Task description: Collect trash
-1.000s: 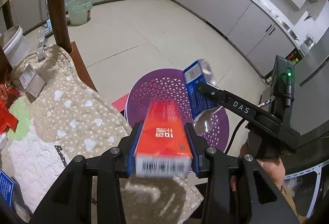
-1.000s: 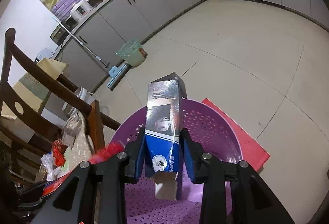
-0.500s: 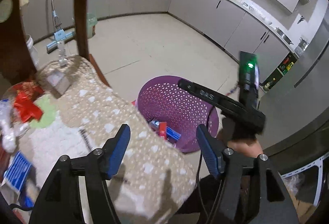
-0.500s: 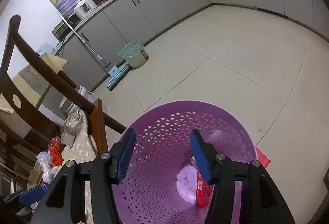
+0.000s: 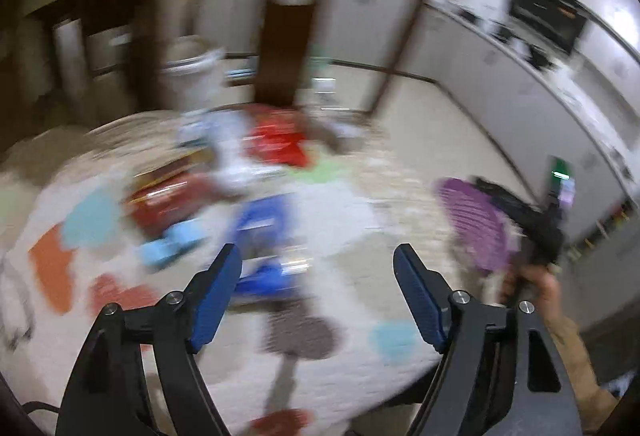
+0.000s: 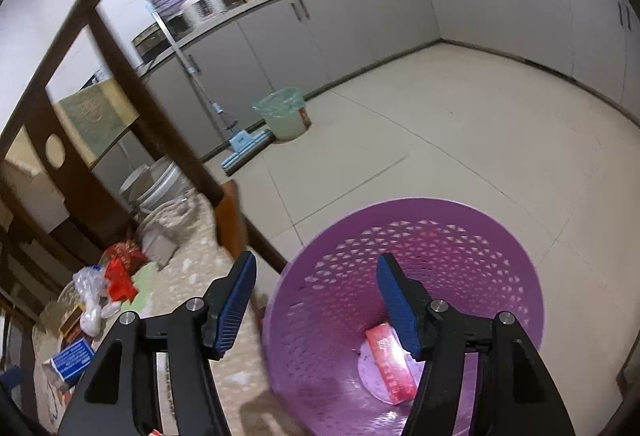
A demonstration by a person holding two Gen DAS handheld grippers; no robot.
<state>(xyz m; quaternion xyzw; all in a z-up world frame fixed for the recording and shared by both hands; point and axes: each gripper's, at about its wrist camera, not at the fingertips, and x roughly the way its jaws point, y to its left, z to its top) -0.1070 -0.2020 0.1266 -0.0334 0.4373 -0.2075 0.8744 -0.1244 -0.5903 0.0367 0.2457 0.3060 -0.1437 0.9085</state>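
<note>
Two grippers, both empty, jaws opening: left gripper (image 5: 316,268) over the table (image 5: 360,204), right gripper (image 6: 316,286) over the basket (image 6: 472,212). One purple basket on the floor, one red box (image 6: 390,362) visible inside at the bottom. Trash still on the table: one blue box (image 6: 72,356), red wrappers (image 6: 120,272), clear plastic (image 6: 90,296); left view too blurred to count more.

The right gripper (image 6: 316,296), opening and empty, hangs above a purple basket (image 6: 460,236) holding a red box (image 6: 390,364).
</note>
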